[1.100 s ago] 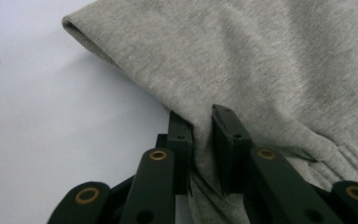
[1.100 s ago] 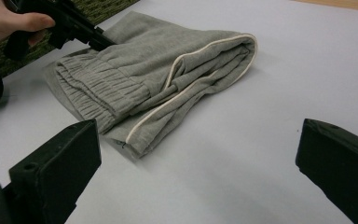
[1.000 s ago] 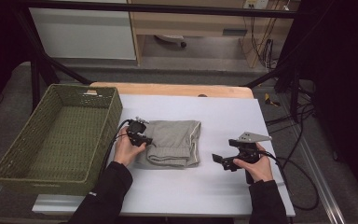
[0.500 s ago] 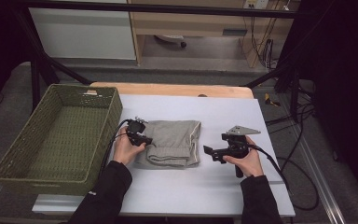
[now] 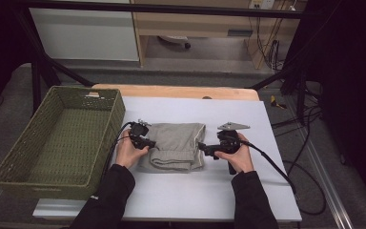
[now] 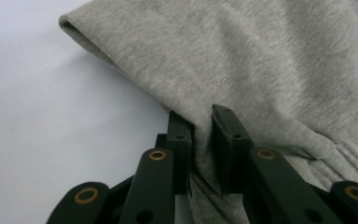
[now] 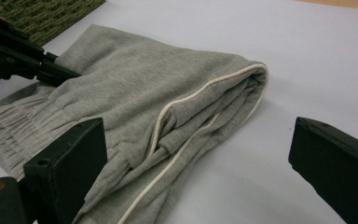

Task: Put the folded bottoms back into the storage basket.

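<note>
The folded grey trousers (image 5: 176,145) lie in the middle of the white table (image 5: 267,200), just right of the green basket (image 5: 9,164) at the left of the high view. The step in hand looks like taking hold of the garment at both ends, probably to lift it into the basket.

The left gripper (image 5: 148,143) is clamped on the cloth's left edge; in the left gripper view its jaws pinch a ridge of the grey knit (image 6: 279,70) between them. The right gripper (image 5: 203,148) sits at the right edge, jaws wide apart though they have just been closing a little; in the right gripper view the folded end with its pale piping (image 7: 177,116) lies between them, untouched.

The next move calls for sliding the right jaws over that thick fold and squeezing. Both forearms enter from the bottom, hands low and level, pointing inward at each other.
</note>
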`<state>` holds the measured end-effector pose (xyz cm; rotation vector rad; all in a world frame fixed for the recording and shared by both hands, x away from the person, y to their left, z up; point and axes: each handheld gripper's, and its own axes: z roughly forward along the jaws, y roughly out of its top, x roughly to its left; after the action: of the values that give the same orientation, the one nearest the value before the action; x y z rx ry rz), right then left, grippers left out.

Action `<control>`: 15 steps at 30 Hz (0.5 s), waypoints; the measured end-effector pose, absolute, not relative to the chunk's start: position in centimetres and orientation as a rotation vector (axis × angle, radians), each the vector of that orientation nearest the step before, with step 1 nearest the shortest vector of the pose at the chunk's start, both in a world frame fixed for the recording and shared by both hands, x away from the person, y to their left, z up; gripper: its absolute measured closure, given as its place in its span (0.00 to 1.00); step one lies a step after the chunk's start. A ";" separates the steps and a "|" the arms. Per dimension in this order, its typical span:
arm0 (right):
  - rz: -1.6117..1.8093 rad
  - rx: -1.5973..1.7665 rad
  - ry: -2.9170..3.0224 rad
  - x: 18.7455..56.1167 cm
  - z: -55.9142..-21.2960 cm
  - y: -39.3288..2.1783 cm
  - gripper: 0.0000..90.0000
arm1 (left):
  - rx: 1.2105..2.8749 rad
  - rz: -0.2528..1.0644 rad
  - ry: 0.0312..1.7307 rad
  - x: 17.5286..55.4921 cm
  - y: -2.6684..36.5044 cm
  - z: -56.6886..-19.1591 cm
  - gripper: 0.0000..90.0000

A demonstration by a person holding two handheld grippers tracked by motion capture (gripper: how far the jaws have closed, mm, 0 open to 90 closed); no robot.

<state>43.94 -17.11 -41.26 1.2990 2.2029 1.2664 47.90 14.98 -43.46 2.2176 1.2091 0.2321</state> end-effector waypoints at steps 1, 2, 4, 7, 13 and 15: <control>1.263 1.303 2.201 44.1 -41.4 -16.9 0.06 | 2.218 0.232 1.209 47.9 15.0 -43.5 0.86; 1.260 1.310 2.203 44.3 -41.5 -16.8 0.06 | 2.218 0.234 1.208 47.9 15.0 -43.5 0.86; 1.244 1.317 2.204 44.6 -41.7 -16.4 0.06 | 2.219 0.233 1.207 47.9 15.0 -43.5 0.86; 1.220 1.319 2.214 45.0 -42.0 -15.9 0.06 | 2.217 0.231 1.208 47.9 15.0 -43.5 0.86; 1.200 1.339 2.217 45.7 -42.6 -15.0 0.08 | 2.217 0.232 1.205 47.9 15.0 -43.5 0.86; 1.201 1.356 2.212 46.0 -42.9 -14.8 0.08 | 2.217 0.232 1.204 47.9 15.0 -43.5 0.86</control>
<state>45.97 -14.83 -42.85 1.3556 2.2118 1.2012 47.91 15.00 -43.49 2.2175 1.2037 0.2324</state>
